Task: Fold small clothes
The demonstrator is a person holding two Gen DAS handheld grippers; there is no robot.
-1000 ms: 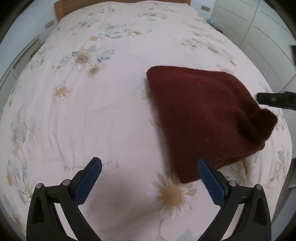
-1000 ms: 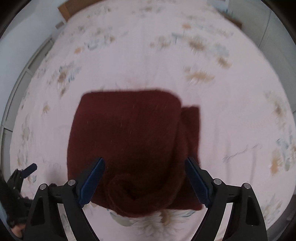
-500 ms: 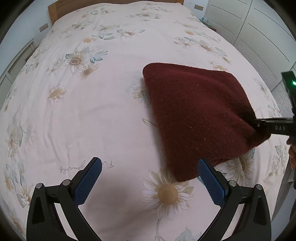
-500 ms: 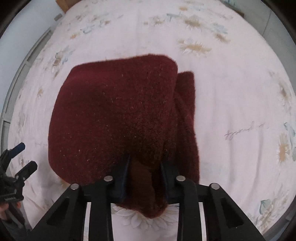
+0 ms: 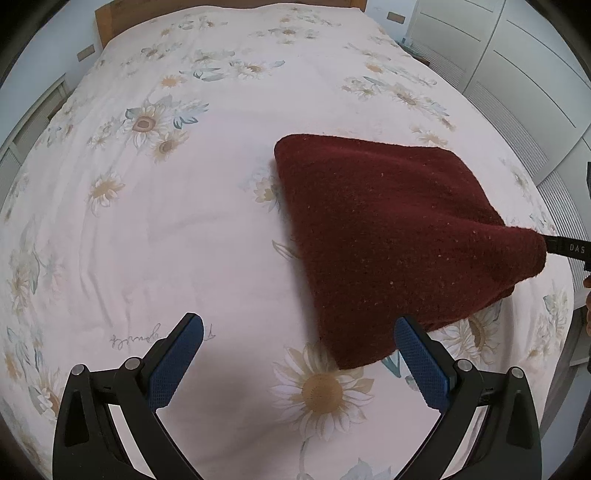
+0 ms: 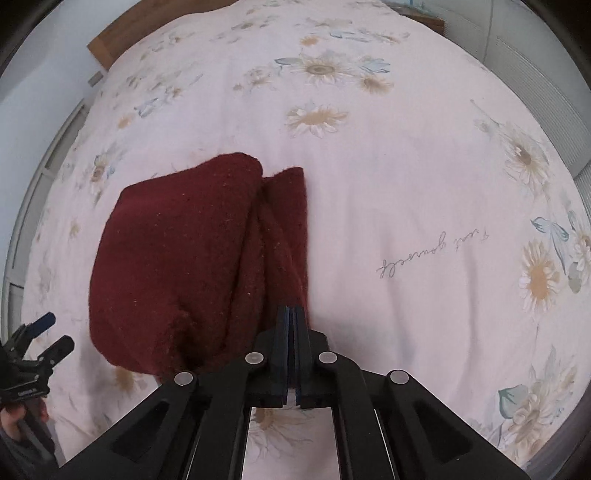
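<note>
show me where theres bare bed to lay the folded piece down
Free: the wide bedsheet left of the maroon garment, up to the headboard. Crowded: the near right edge, where the right gripper pinches the garment beside the open left gripper.

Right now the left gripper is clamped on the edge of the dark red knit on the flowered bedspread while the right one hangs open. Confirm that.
The sides are swapped. The right wrist view shows the right gripper shut on the dark red knit; the left wrist view shows the left gripper open above the flowered bedspread, holding nothing.
</note>
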